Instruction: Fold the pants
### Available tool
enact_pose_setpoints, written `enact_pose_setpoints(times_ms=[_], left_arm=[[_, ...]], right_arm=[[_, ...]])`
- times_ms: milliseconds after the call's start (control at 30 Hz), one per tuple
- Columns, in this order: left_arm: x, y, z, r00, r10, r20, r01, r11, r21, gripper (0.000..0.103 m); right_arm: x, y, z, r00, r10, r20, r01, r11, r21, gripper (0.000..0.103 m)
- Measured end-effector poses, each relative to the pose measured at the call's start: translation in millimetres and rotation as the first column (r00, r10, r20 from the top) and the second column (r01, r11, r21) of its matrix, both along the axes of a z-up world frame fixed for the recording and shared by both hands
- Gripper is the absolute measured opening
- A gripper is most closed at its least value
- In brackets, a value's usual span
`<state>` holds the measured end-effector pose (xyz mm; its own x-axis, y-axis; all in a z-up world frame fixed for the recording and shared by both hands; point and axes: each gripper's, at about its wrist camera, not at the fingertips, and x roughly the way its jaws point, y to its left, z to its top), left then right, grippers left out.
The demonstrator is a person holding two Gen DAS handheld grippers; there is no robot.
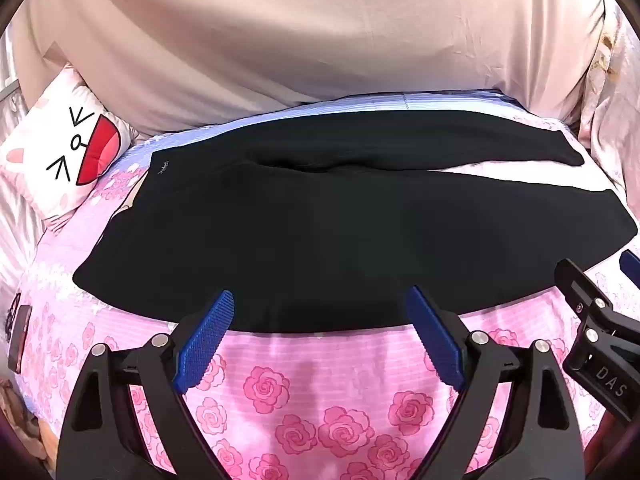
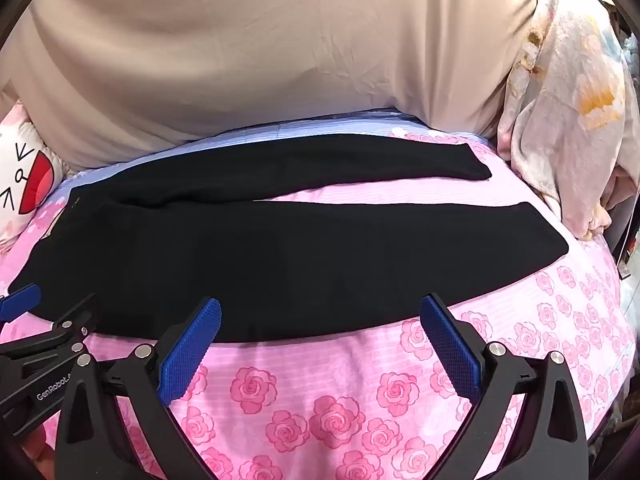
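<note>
Pants, black, lie flat across the bed's pink rose bedspread, waist toward the cat-face pillow, both legs spread apart w/ a strip of pink between them. Beige sheet hangs behind pants. Left claw wide open, nothing gripped, tips over pants' near edge. Right claw also wide open & empty, tips at the same near edge, further toward the leg ends.
</note>
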<state>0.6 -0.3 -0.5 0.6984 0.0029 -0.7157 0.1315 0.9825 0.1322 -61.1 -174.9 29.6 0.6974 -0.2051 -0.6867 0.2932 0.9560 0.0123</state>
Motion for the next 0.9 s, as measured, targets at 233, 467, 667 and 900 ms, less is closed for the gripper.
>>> enact_pose_setpoints(times_ms=[233, 467, 667, 900], left_arm=[[0.4, -1.7, -5.0, 1.0, -0.005, 0.001, 0.005, 1.0, -0.007, 0.086], [4.0, 6.4, -6.1, 1.0, 0.0, -0.001, 0.0, 1.0, -0.01, 0.09], [5.6, 9.0, -6.2, 1.0, 0.004, -0.004, -0.004, 1.0, -0.01, 0.09], [5.9, 12.6, -4.9, 1.0, 0.007, -0.001, -0.007, 1.0, -0.015, 0.09]], right_arm=[[0.2, 0.1, 0.2, 1.0, 0.002, 0.0, -0.002, 1.0, -0.002, 0.098], [9.7, 1.9, 6.6, 1.0, 0.008, -0.003, -0.008, 1.0, 0.006, 0.098], [16.1, 9.7, -0.7, 1.0, 0.009, -0.013, -0.009, 1.0, -0.004, 0.098], [18.2, 13.5, 0.0, 1.0, 0.007, -0.01, -0.008, 1.0, -0.014, 0.098]])
